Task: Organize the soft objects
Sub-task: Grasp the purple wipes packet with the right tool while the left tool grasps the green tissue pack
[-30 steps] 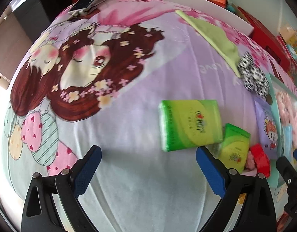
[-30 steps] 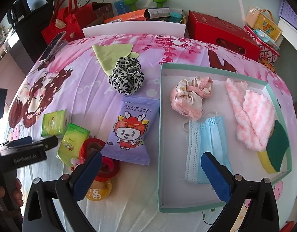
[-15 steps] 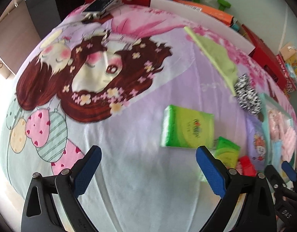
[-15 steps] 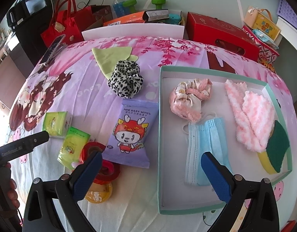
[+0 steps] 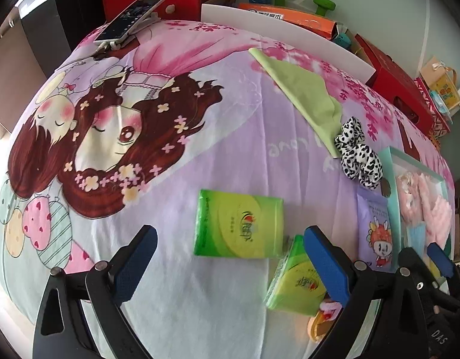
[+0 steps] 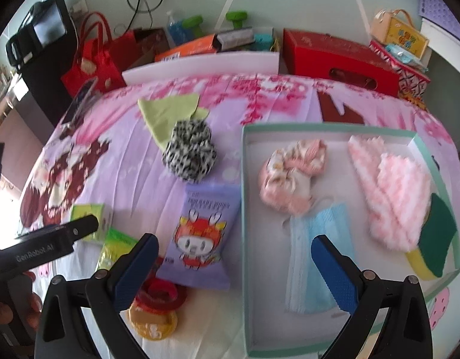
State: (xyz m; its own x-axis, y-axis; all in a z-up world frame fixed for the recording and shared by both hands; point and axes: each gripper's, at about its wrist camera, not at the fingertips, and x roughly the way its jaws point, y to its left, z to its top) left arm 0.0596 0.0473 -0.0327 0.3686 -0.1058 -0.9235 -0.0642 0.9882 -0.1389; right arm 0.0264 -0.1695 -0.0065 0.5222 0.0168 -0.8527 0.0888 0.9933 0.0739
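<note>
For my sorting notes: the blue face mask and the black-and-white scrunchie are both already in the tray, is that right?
Not quite: the blue face mask is in the tray, but the right wrist view shows the black-and-white scrunchie outside it, on the bedsheet.

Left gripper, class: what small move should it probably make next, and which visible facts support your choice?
Probably ease the left gripper forward and down over the larger green tissue pack. The jaws are open and empty, the pack lies flat just ahead between them, and it is outside the teal tray that already holds soft items.

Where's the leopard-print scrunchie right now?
Right wrist view: leopard-print scrunchie lies outside the tray, left of it, between green cloth and purple wipes pack.
</note>
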